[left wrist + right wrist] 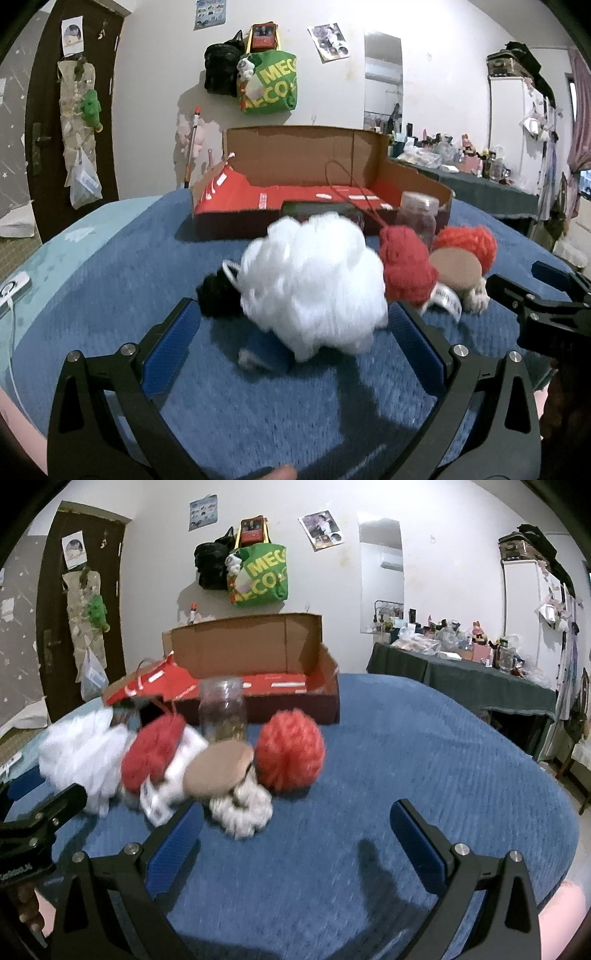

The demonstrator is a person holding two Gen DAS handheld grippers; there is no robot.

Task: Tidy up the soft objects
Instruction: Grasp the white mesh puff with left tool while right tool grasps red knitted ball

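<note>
- Centrally, fluffy white mesh puff (314, 288) lies on ribbed blue cover (110, 280), between the wide-spread left gripper (295, 332) pads.
- Right gripper (295, 827) gapes, empty; only its view shows the whole round red pompom (290, 749).

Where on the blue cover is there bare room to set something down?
Free: the blue cover right of the red yarn ball, out to its edge, and the strip in front of the right tool. Crowded: white pouf, red knit piece, jar and tan disc bunched before the box.
</note>
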